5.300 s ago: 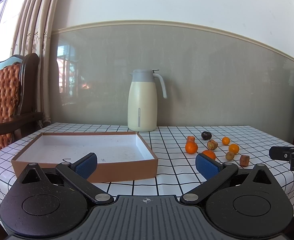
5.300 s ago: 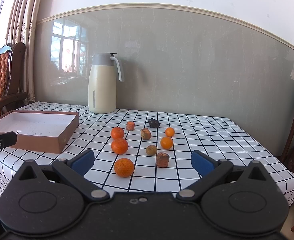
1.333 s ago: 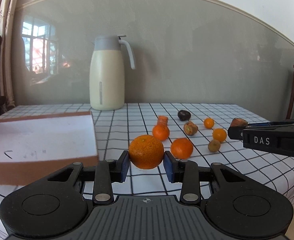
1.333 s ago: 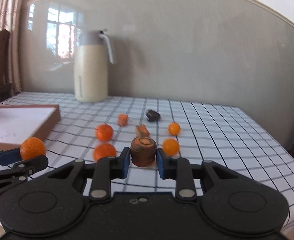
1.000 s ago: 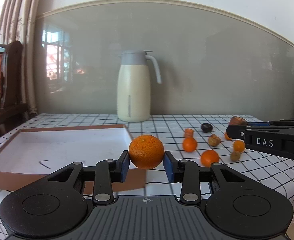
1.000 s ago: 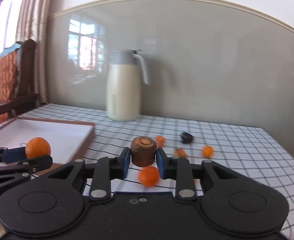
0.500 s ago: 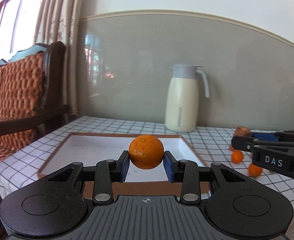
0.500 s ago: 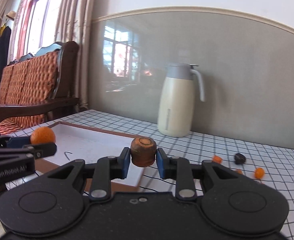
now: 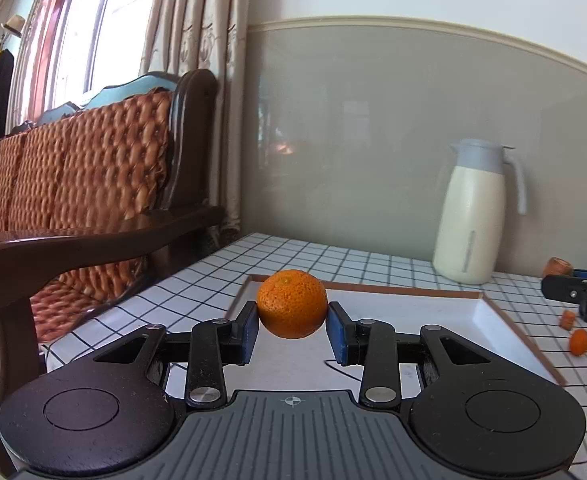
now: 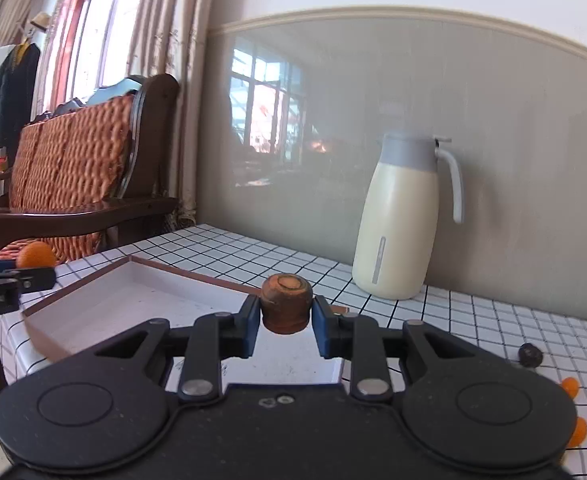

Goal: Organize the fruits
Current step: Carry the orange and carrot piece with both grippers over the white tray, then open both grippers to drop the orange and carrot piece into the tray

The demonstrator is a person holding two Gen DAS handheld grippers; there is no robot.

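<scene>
Checkered counter (image 9: 293,260) by the thermos (image 9: 475,216) | left tongs (image 9: 292,326) clamp a mandarin (image 9: 292,303) over the tray (image 9: 493,312) | right tongs (image 10: 286,322) pinch a brown fruit stub (image 10: 286,300) | both light, mandarin soft-skinned, gripped at its widest part

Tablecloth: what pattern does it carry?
The tablecloth is white with a black grid, clearest in the right wrist view.
</scene>
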